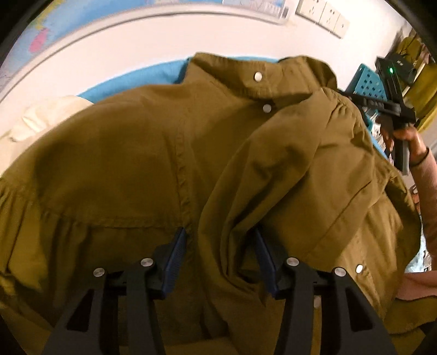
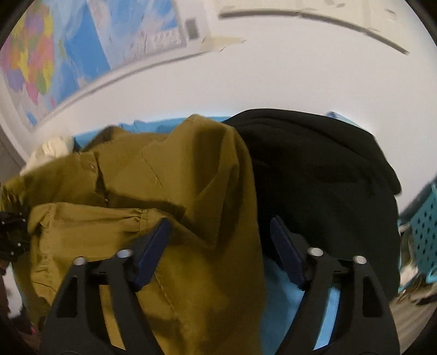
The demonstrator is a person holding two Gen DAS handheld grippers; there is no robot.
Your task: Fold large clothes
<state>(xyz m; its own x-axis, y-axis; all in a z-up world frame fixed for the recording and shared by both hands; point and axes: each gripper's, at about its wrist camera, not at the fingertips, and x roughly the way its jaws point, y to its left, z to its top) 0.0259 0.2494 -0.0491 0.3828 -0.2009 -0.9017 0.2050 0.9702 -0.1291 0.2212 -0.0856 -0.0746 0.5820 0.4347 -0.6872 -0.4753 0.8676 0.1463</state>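
Wall map blurred; olive jacket cut off below.

White wall with colourful map, sockets, perhaps a teal basket.

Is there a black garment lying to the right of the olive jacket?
Yes, a black garment lies right beside the olive jacket.

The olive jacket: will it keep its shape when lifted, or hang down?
The olive jacket probably hangs limp: its cloth lies in soft creases and bunched folds. The metal snaps add little weight. It seems unlikely to slip, being matte woven fabric.
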